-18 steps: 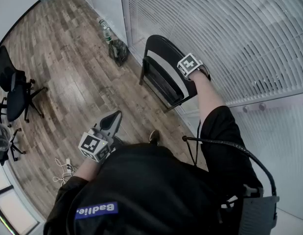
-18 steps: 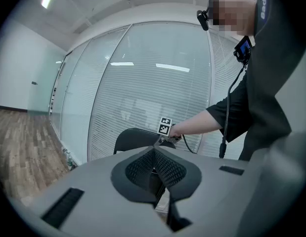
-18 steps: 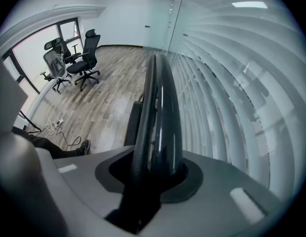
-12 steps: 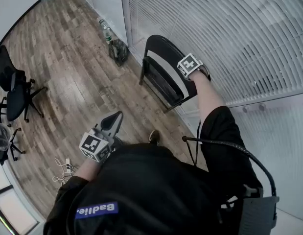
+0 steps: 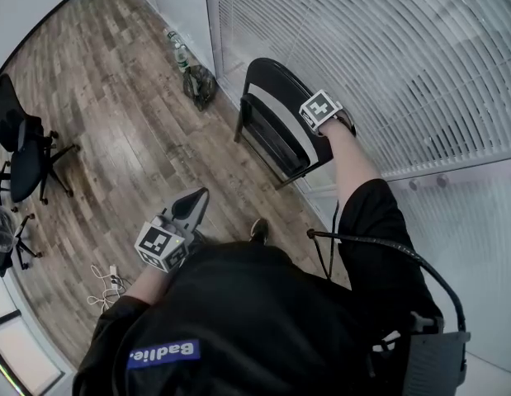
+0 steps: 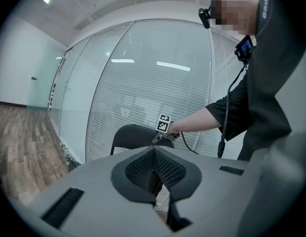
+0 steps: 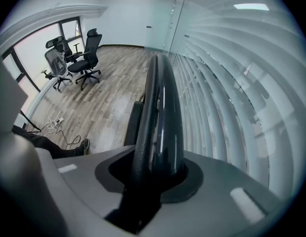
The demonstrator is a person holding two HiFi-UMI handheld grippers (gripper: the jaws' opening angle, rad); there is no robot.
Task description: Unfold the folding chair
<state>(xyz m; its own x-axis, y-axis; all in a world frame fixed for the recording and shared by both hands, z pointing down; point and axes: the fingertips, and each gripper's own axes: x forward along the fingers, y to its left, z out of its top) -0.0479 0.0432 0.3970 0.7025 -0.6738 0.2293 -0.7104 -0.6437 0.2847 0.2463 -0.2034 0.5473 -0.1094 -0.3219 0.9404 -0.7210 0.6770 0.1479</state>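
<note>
A black folding chair (image 5: 276,130) stands folded flat against the glass wall. My right gripper (image 5: 325,124) points steeply down and is shut on the top edge of its backrest. In the right gripper view the dark curved backrest (image 7: 162,102) runs straight out from between the jaws of the right gripper (image 7: 155,174). My left gripper (image 5: 197,198) hangs low by the person's body, apart from the chair, shut and empty. In the left gripper view the ribbed pads of the left gripper (image 6: 153,154) meet, with the chair (image 6: 133,135) beyond them.
White blinds (image 5: 371,56) behind glass run along the right. A dark bag (image 5: 200,86) and bottles (image 5: 178,54) sit by the wall past the chair. Black office chairs (image 5: 22,151) stand at the left. Cables (image 5: 106,285) lie on the wooden floor near the person's shoe (image 5: 257,230).
</note>
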